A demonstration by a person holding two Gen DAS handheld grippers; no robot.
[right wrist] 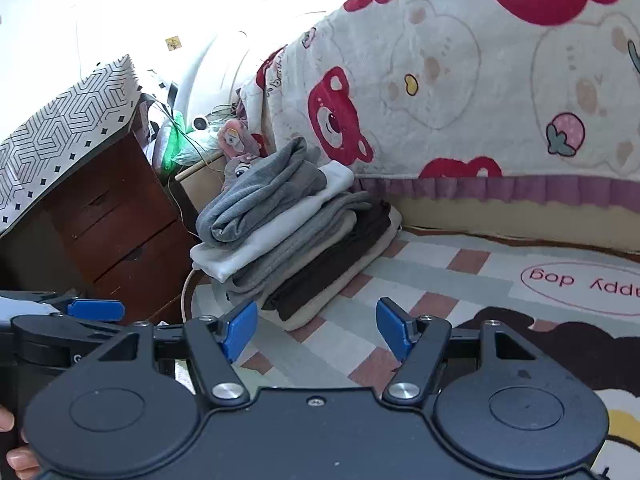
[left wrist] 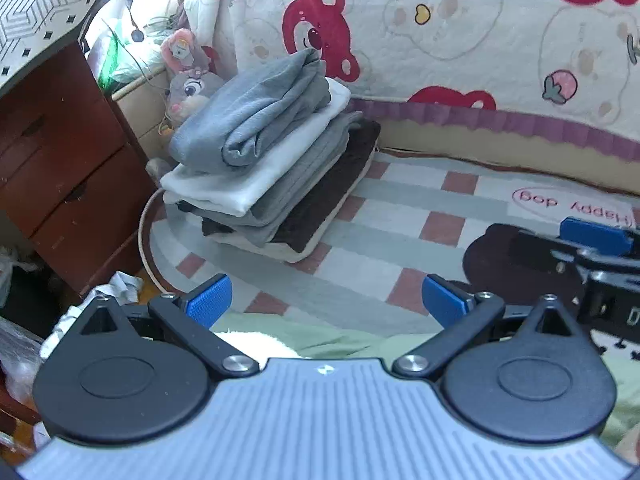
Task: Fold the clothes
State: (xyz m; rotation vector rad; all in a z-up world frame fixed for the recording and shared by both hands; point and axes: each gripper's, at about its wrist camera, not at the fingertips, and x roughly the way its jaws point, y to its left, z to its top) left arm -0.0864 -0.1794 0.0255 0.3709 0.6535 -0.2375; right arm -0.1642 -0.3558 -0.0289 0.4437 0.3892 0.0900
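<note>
Our left tool (left wrist: 326,300) and right tool (right wrist: 316,330) are both wide apart and empty, because the folded clothes pile (left wrist: 272,160) sits neatly on the bed (left wrist: 400,216)

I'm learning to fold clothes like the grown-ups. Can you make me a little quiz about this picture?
1. True or false: the left tool is holding a shirt.
2. What lies on top of the folded pile? A) a grey garment B) a red towel C) a yellow sock
3. Fill in: the pile sits on a ____ blanket with pink and white squares.

Key:
1. False; both the left tool and the right tool are open with nothing between their pads.
2. A, the grey garment.
3. Checked.
</note>
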